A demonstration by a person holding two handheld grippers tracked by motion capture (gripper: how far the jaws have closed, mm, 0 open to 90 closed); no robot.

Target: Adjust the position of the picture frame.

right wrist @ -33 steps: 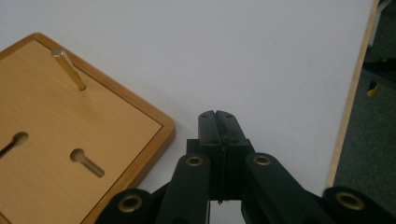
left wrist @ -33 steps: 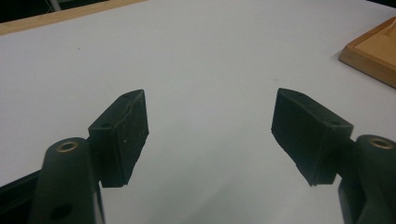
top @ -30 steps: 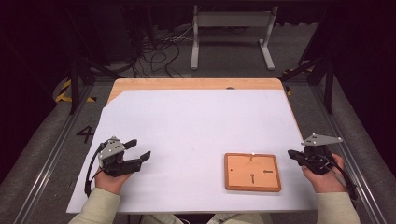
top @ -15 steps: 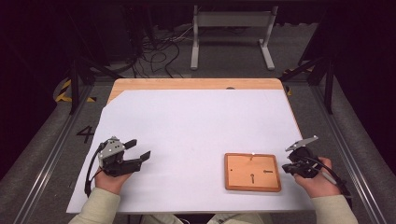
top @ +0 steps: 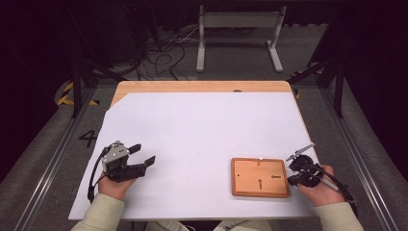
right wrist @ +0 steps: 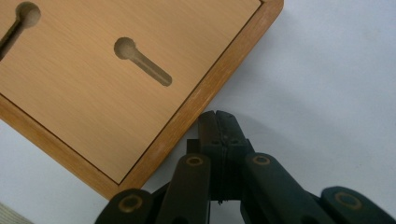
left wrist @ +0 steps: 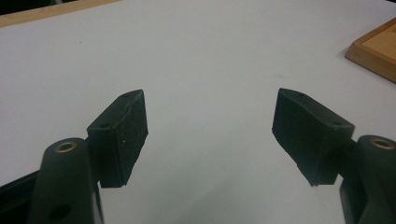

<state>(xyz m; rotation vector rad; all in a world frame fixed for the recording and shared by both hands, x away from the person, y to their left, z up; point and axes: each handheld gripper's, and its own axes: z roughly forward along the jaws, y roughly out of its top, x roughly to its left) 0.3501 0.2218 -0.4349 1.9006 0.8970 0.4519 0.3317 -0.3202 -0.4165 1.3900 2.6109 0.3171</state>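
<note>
While both of my hands rest low on the white sheet (top: pixel 192 139), I count one wooden board (top: pixel 260 177) on it, lying flat toward four o'clock on the table. One right gripper (top: pixel 291 174) sits just off the board's three o'clock edge; its two jaws are pressed fully together with nothing between them, and in the right gripper view (right wrist: pixel 218 122) the closed tips lie just beside the board's raised rim (right wrist: pixel 201 112), whether touching it I cannot tell. Slots in the board: two keyhole-shaped ones in that close view, one whole (right wrist: pixel 140 59) and one cut off at the picture's ten o'clock corner (right wrist: pixel 18 22); from above I make out one keyhole mark near the board's middle and one small dark mark toward its three o'clock side. One left gripper (top: pixel 144 155) lies well apart from the board, near eight o'clock on the sheet, pointing toward two o'clock. Its two jaws stand wide apart, holding nothing; in the left gripper view (left wrist: pixel 210 126) bare white sheet shows between the two black pads (left wrist: pixel 122 133), and one corner of the board (left wrist: pixel 373 51) sits at two o'clock.
</note>
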